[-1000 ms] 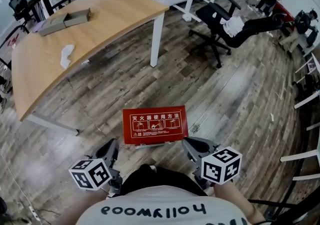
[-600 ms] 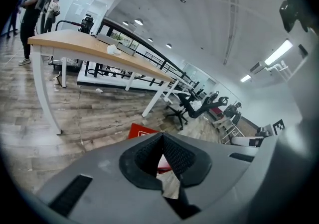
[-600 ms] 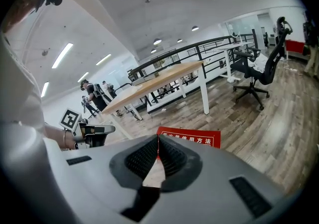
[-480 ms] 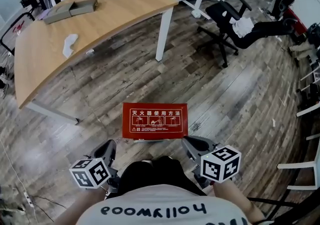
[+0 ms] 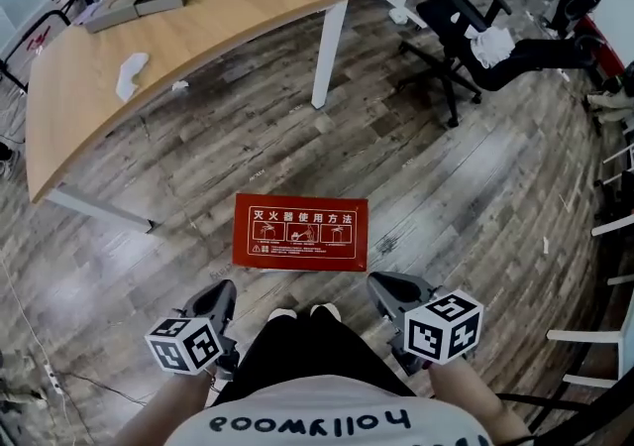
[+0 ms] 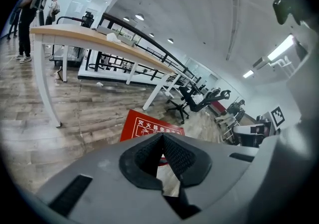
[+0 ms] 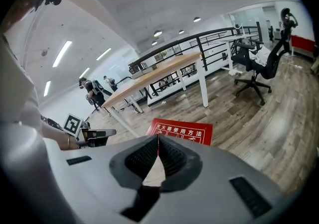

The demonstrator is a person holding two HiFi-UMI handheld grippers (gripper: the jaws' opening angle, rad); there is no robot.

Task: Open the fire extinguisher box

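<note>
wood floor (image 5: 475,186) | red box (image 5: 300,232) ahead of left tongs (image 5: 219,296), right tongs (image 5: 383,289), apart

Bright, even office light from ceiling strip lights (image 7: 62,54) high above the right gripper (image 7: 158,136). Shadows are soft, floor (image 7: 259,133) ahead of it has a bit of sheen. Heavy fisheye bending, black corners, edges smeary.

White "灭火器使用方法" on fire extinguisher box (image 5: 300,232); "Hollywood" on shirt (image 5: 317,421) (upside down).
</note>
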